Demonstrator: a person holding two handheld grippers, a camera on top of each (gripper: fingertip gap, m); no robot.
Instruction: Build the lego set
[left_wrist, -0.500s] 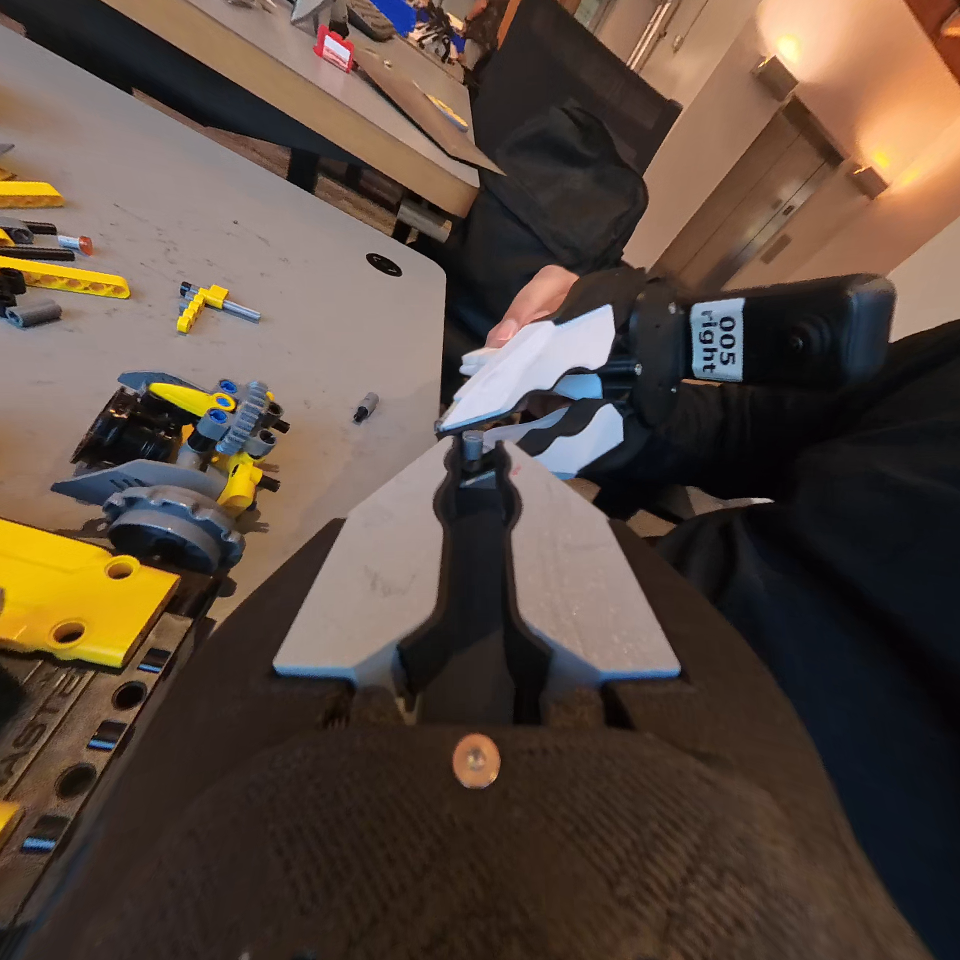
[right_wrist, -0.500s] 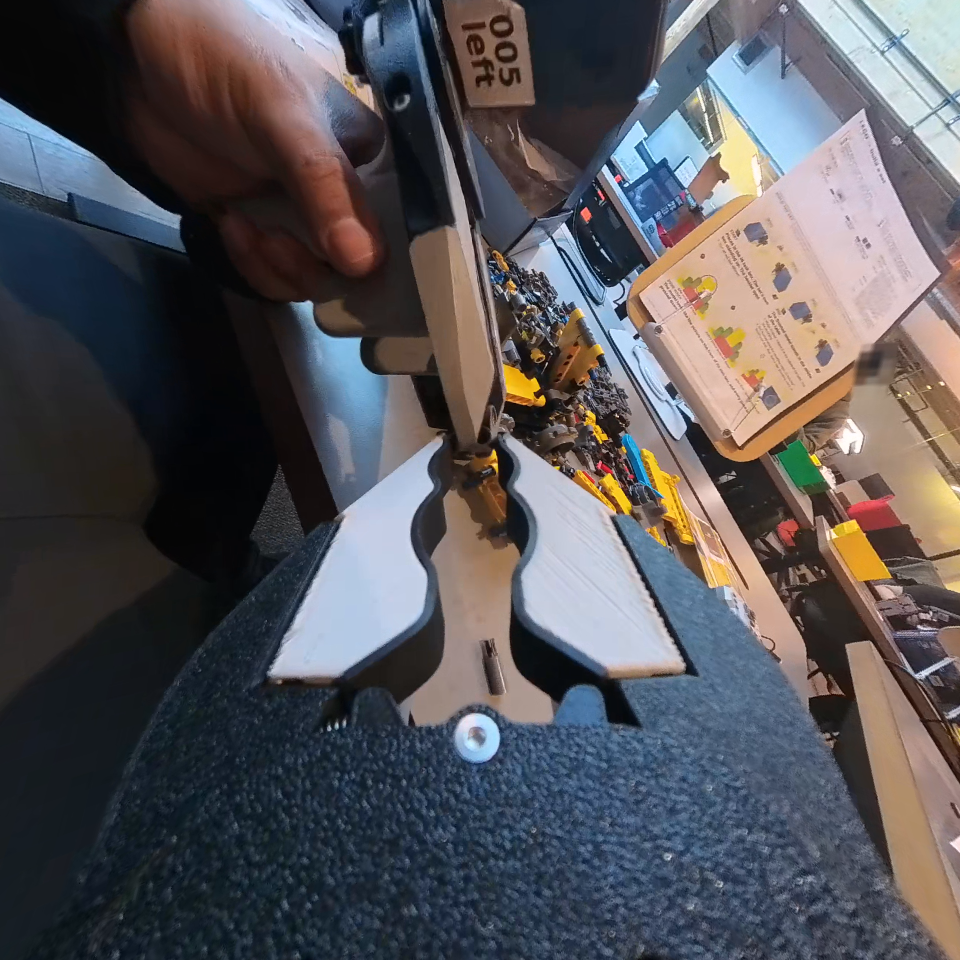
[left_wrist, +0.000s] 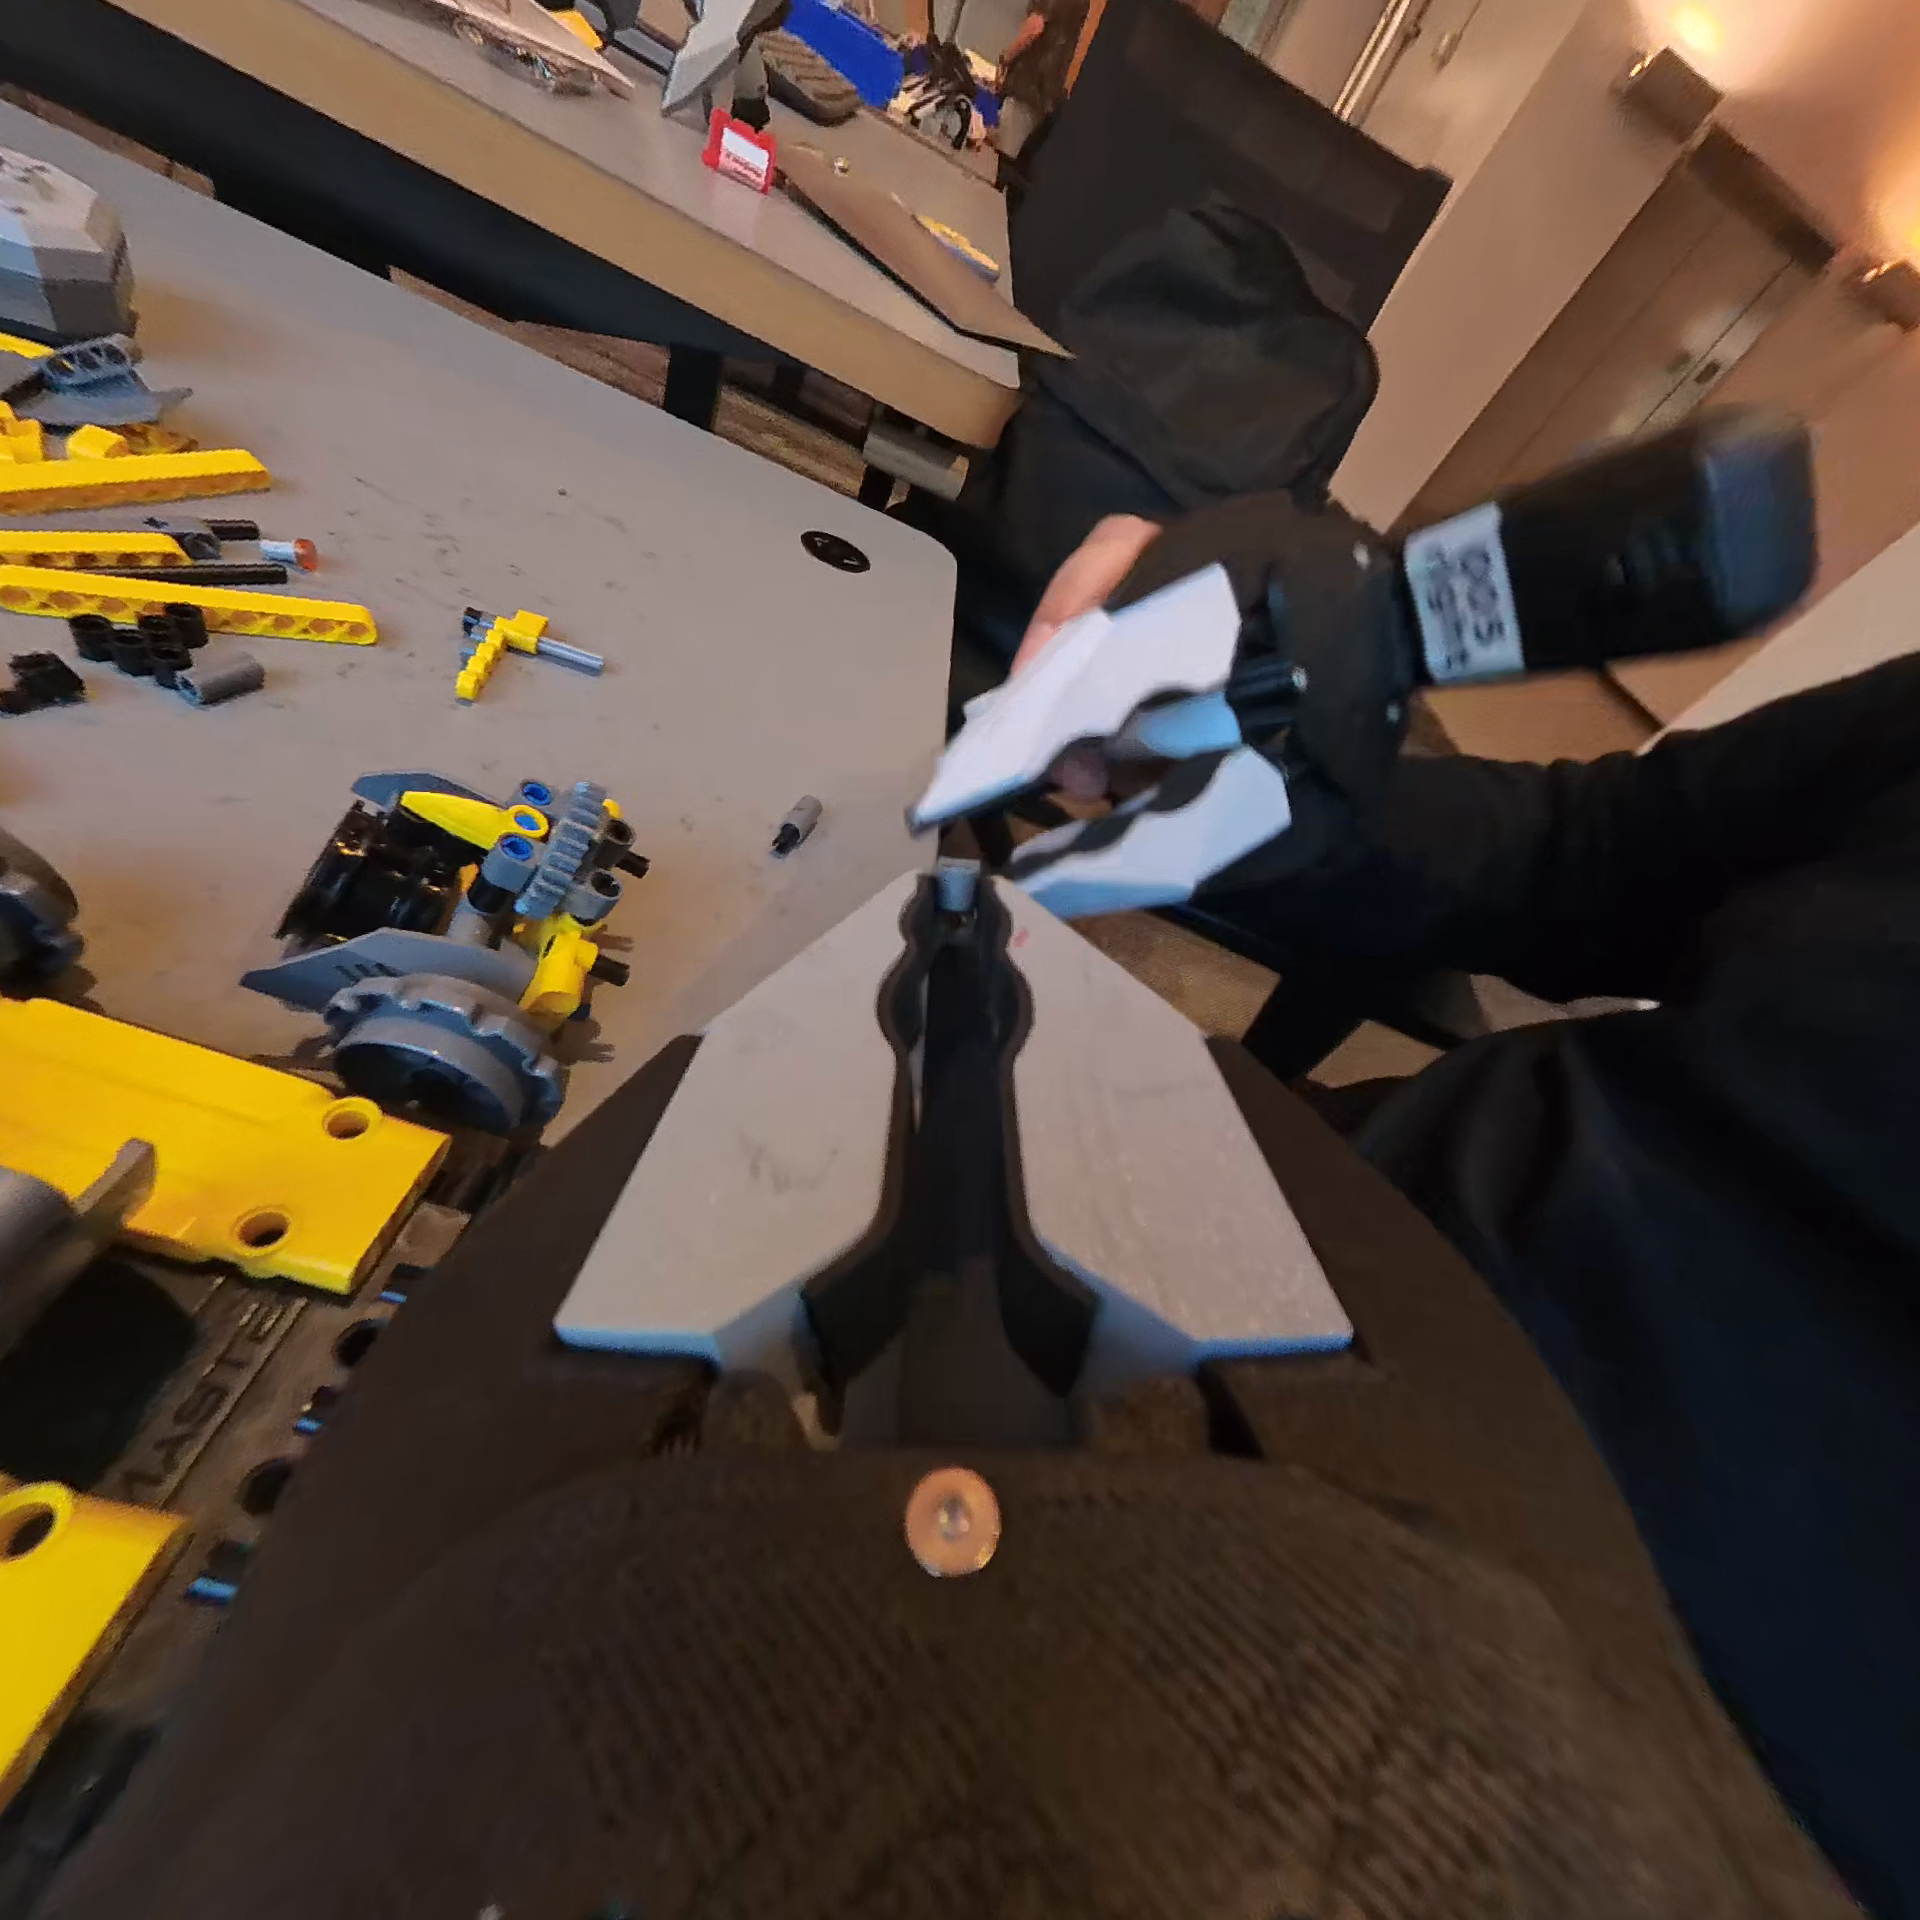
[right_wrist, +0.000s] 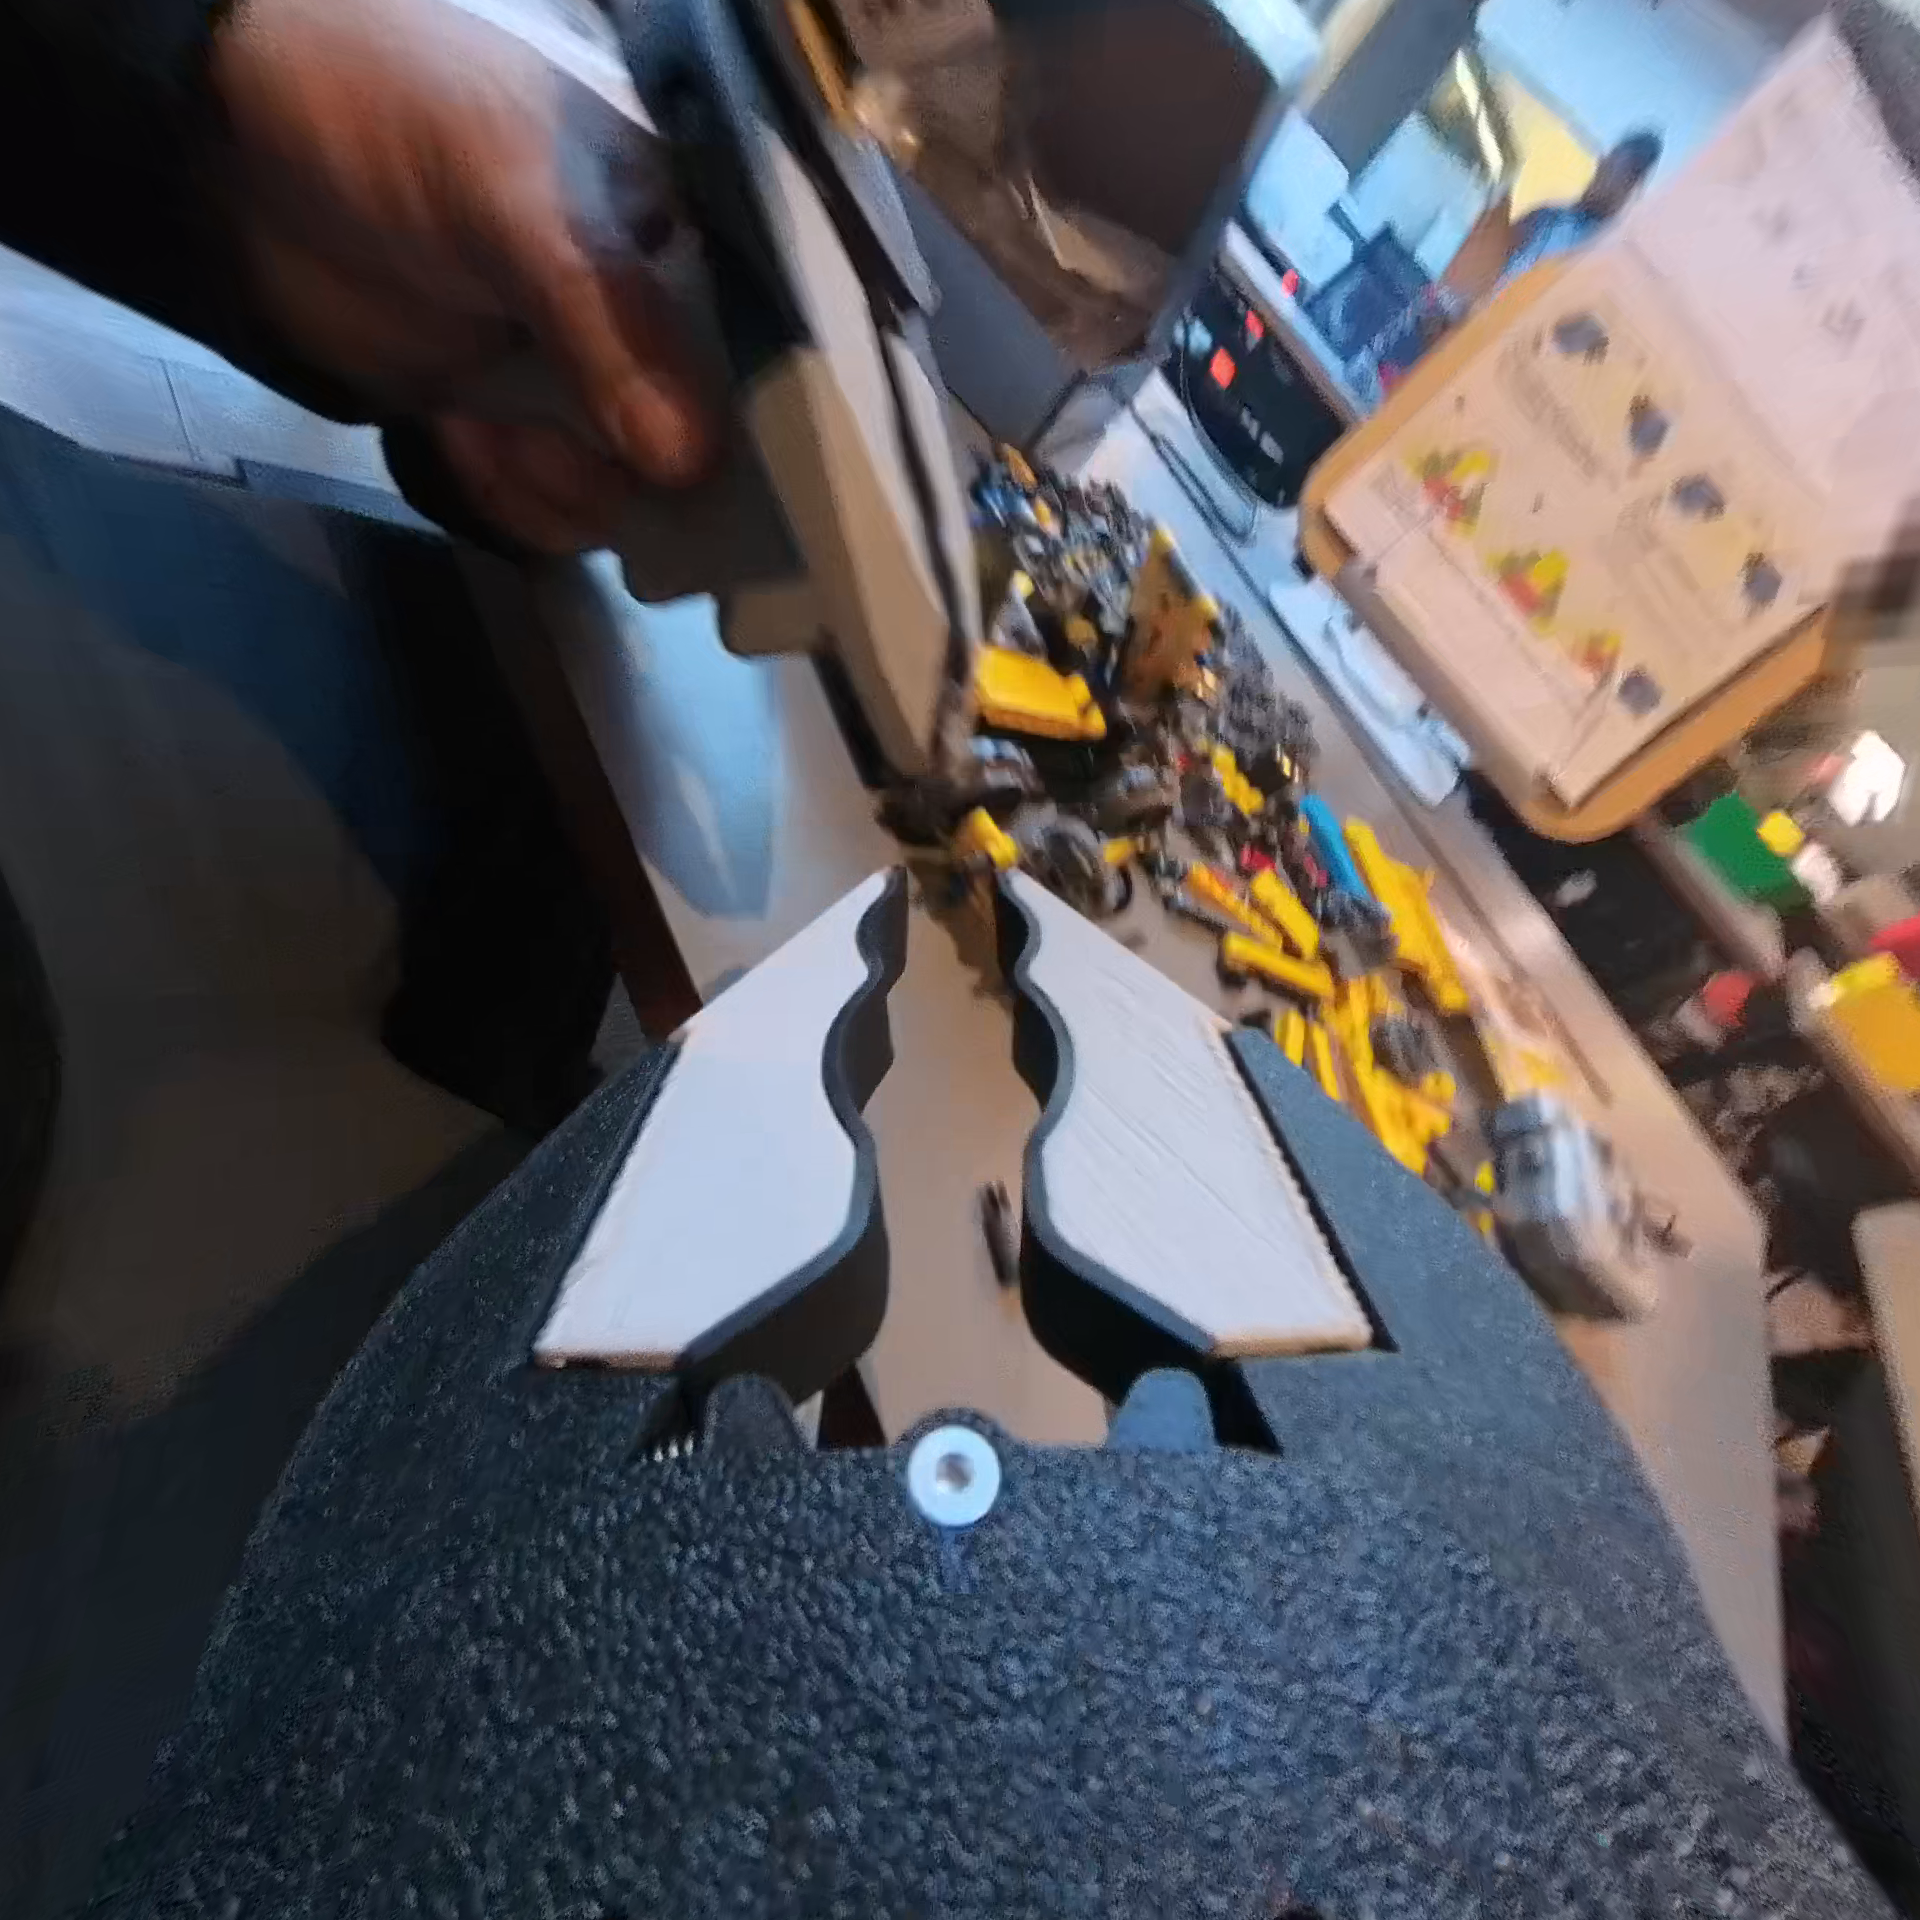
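My left gripper (left_wrist: 954, 896) is shut on a small grey pin (left_wrist: 954, 883), held off the table's (left_wrist: 644, 436) right edge over a person's lap. My right gripper (left_wrist: 971, 847) faces it from the right, open, its blurred fingertips just beyond the pin and apart from it. In the right wrist view my right gripper (right_wrist: 951, 894) is open and empty. The left gripper (right_wrist: 894, 623) hangs just ahead of it with a hand (right_wrist: 436, 270) on its grip. A partly built model with a grey gear (left_wrist: 468, 914) sits on the table to the left.
Yellow beams (left_wrist: 187, 608), a yellow T-piece on a grey axle (left_wrist: 520, 644), a small dark pin (left_wrist: 798, 823) and a yellow panel (left_wrist: 208, 1174) lie on the table. A pile of yellow and black parts (right_wrist: 1299, 935) and an instruction sheet on a board (right_wrist: 1621, 499) lie ahead. Both grippers' tips are close together, under 4 cm apart.
My right gripper has drawn back a little from the left gripper's tip, and both views have shifted and blurred. The left gripper still holds the grey pin.
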